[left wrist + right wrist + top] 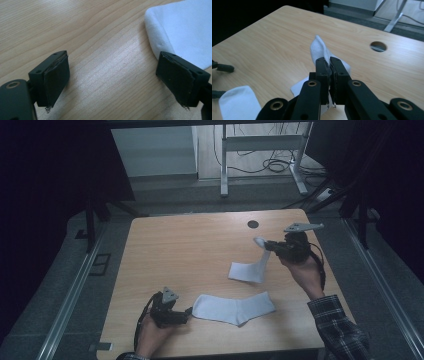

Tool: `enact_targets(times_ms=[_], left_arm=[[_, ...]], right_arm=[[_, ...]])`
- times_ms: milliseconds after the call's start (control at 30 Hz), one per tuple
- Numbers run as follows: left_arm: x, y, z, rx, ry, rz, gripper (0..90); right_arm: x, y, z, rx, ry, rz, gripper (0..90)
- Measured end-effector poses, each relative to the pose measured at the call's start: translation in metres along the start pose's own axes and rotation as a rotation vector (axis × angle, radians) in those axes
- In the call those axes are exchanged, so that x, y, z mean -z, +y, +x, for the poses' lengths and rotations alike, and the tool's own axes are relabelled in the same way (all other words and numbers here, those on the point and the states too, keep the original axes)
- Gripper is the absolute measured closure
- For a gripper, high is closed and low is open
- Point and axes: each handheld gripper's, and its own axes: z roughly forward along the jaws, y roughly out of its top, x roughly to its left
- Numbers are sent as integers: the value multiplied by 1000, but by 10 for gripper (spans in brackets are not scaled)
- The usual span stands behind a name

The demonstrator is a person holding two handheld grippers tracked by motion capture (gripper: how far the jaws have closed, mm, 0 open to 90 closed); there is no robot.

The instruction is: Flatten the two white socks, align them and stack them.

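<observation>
Two white socks are on the wooden table (175, 250). One sock (233, 308) lies flat near the front edge; its end (182, 32) is at the upper right of the left gripper view. My left gripper (189, 311) rests on the table just left of that sock, jaws wide open, with bare wood between the pads (56, 77). My right gripper (266, 245) is raised at the right, shut on one end of the second sock (250, 267). That sock hangs down with its lower end on the table. In the right gripper view the pinched sock (318, 48) sticks up past the jaws of the right gripper (329, 61).
A round cable hole (253, 224) sits near the table's far edge, also in the right gripper view (378, 46). Beyond the table stands a white desk frame (260, 150) with cables on the floor. Dark curtains flank both sides.
</observation>
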Motion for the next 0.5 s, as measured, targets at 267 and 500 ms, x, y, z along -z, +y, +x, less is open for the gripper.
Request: enact_targets(times_ms=[267,500], left_arm=[[0,0,0,3,2,0,116],[0,0,0,3,3,-2,116]], right_arm=[[38,14,-16,1,-73,-38,857],[63,37,-13,40,-116,-77,857]])
